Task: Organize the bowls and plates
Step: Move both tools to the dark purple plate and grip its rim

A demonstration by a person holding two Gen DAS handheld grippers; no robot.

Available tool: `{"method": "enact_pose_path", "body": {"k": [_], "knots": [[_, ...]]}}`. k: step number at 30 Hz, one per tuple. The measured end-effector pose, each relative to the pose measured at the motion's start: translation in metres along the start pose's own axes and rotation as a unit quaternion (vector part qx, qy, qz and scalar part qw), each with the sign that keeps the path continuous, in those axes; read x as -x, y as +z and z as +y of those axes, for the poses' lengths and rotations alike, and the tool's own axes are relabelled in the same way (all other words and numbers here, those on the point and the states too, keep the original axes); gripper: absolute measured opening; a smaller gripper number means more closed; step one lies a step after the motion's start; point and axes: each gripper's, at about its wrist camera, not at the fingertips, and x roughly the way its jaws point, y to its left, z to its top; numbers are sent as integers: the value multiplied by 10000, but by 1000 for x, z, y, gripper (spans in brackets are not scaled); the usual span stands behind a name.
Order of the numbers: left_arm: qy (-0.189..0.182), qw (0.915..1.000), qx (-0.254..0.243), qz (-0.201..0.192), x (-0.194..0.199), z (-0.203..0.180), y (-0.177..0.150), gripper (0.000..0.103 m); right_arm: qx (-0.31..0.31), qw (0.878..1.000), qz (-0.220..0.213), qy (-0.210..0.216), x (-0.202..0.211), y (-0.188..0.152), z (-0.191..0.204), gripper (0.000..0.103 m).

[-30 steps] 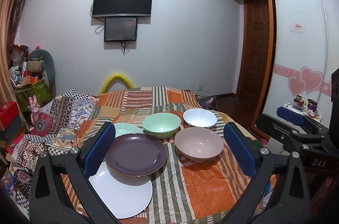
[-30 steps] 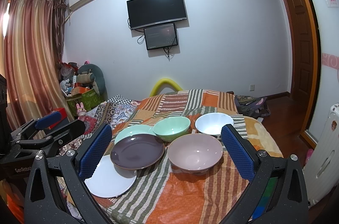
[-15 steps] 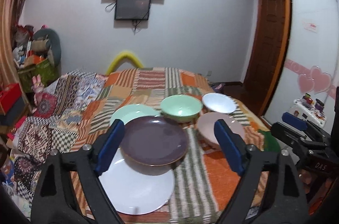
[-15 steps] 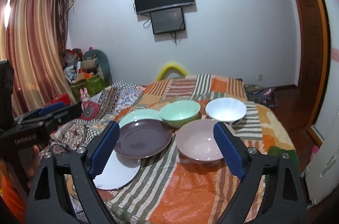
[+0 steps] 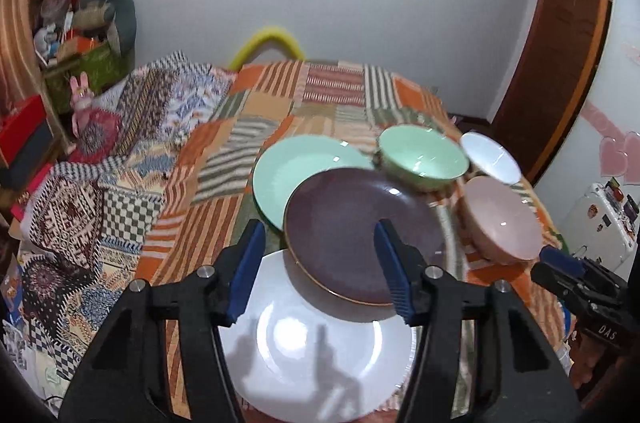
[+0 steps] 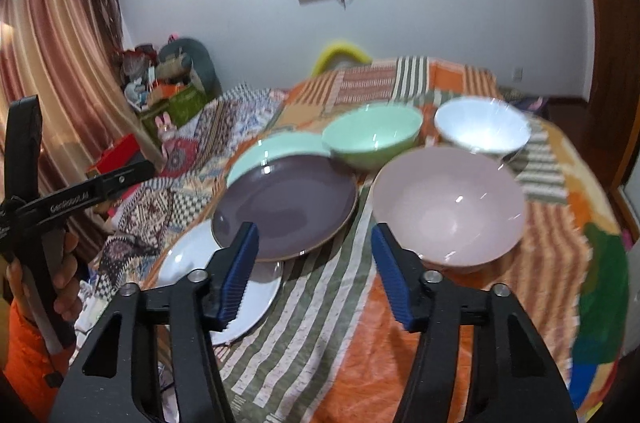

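Observation:
Three plates overlap on the patchwork cloth: a purple plate lies on a white plate and a pale green plate. To their right stand a green bowl, a white bowl and a pink bowl. My left gripper hovers over the near edge of the purple plate, its jaws closing with nothing pressed between them. My right gripper hangs above the striped cloth between the purple plate and the pink bowl, its jaws also closing on nothing.
The patchwork cloth covers the whole surface and its far half is bare. A hand in an orange sleeve holds the left tool. Clutter and a curtain are at the left, a wooden door at the right.
Both grippers have dropped and tilted down toward the dishes, and their jaws have narrowed. The left one has come in over the plates, the right one nearer the pink bowl.

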Motion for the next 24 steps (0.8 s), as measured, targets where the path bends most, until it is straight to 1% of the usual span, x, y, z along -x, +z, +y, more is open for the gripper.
{"method": "enact_pose_path", "body": {"k": [1, 4, 6, 8, 10, 12, 14, 18, 21, 24], "knots": [[24, 10000, 5, 69, -9, 3, 0, 56, -11, 9999, 105, 11, -7, -1, 1, 49], [61, 9996, -10, 285, -38, 12, 1, 48, -53, 9995, 301, -40, -24, -3, 1, 48], [74, 9992, -7, 384, -53, 16, 2, 46, -69, 9991, 416, -72, -34, -3, 1, 42], [55, 9989, 27, 474, -69, 22, 5, 40, -105, 9984, 544, -84, -46, -3, -2, 40], [20, 9985, 61, 549, -77, 25, 6, 39, -150, 9979, 626, -105, -55, -4, -4, 38], [-13, 9982, 61, 597, -89, 29, 9, 36, -176, 9974, 690, -134, -63, -3, -7, 34], [-23, 9981, 13, 622, -98, 31, 11, 34, -208, 9968, 756, -152, -70, -3, -8, 32], [-44, 9978, -62, 654, -114, 32, 14, 32, -254, 9958, 861, -199, -84, -4, -9, 26], [-71, 9976, -108, 675, -124, 33, 17, 29, -326, 9950, 903, -271, -91, -4, -10, 25], [-95, 9968, -135, 776, -136, 35, 18, 24, -393, 9943, 943, -314, -95, -4, -13, 22]]}}
